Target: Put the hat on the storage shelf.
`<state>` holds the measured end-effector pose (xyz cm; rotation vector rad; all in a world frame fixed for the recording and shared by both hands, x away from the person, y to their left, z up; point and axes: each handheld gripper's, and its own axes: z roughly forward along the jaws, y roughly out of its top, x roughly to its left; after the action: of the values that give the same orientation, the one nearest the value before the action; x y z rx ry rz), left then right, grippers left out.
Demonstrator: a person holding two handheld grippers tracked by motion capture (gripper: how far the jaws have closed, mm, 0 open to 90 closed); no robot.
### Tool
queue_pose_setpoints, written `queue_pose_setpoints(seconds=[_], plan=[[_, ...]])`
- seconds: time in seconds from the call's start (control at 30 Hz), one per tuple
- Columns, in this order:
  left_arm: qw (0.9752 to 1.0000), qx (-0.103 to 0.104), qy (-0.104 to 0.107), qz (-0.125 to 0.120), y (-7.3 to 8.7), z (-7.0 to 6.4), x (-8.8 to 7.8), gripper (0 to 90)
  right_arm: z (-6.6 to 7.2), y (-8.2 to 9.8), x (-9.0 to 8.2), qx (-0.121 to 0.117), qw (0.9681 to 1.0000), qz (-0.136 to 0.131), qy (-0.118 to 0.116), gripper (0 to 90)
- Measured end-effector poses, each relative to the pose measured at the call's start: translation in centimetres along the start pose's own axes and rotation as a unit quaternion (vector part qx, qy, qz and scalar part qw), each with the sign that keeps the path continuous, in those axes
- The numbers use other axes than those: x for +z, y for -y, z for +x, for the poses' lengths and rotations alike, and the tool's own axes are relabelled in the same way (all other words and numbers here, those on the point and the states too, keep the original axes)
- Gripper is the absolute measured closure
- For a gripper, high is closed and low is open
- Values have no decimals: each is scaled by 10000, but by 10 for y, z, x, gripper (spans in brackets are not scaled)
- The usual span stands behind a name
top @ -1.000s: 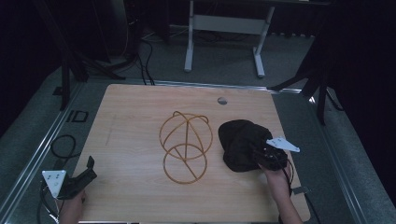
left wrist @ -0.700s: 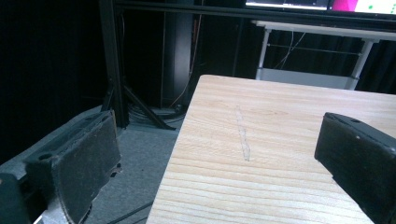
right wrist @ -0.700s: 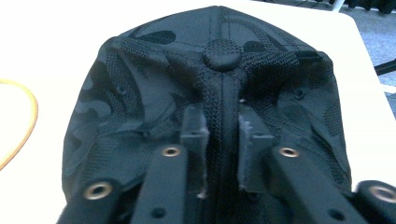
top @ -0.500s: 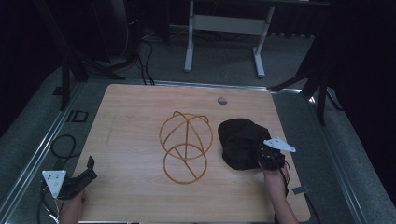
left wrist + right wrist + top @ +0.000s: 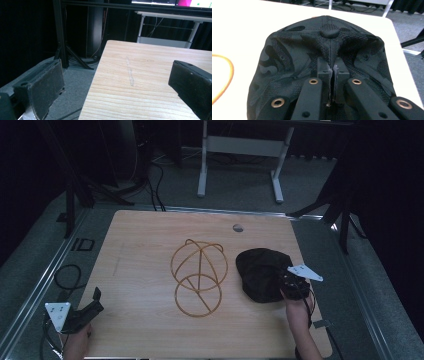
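A black patterned cap (image 5: 260, 272) lies crown-up on the right side of the wooden table (image 5: 140, 250). My right gripper (image 5: 292, 287) sits at the cap's near right edge. In the right gripper view its jaws are shut together, pinching a ridge of the cap (image 5: 287, 55) fabric just below the top button, at my right gripper (image 5: 333, 72). A tan wire frame (image 5: 198, 276) of hoops stands at the table's middle, left of the cap; one hoop (image 5: 229, 75) shows at the left. My left gripper (image 5: 92, 302) rests open at the table's near left corner, and my left gripper (image 5: 118, 80) holds nothing.
A small grey disc (image 5: 238, 227) is set in the tabletop near the far edge. A black cable loop (image 5: 67, 277) lies on the floor to the left. A white desk frame (image 5: 240, 150) stands beyond the table, and a dark stand (image 5: 342, 210) at the right.
The right hand has shifted only slightly at the cap's near edge. The left gripper, the cap and the wire frame have stayed in place.
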<state>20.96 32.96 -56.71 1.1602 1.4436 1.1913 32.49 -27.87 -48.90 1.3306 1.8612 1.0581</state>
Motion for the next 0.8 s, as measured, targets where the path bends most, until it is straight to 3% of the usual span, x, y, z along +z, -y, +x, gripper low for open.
queue_pose_setpoints(seconds=[0.2, 0.57, 0.6, 0.67, 0.8], plan=[[10000, 2, -6, 7, 0, 0, 0, 5, -3, -15, -13, -12, 9998, -194, -23, 869], [10000, -16, -11, 6, 0, 0, 0, 5, -3, -65, -48, -170, 9973, -715, -87, 868], [10000, -16, -9, 4, 0, 0, 0, 5, -1, -74, -55, -213, 9965, -801, -97, 868], [10000, -16, -5, 4, 0, 0, 0, 5, 0, -77, -58, -231, 9962, -836, -95, 869], [10000, -16, -8, 5, 0, 0, 0, 5, 5, -96, -77, -299, 9923, -1195, -136, 868]])
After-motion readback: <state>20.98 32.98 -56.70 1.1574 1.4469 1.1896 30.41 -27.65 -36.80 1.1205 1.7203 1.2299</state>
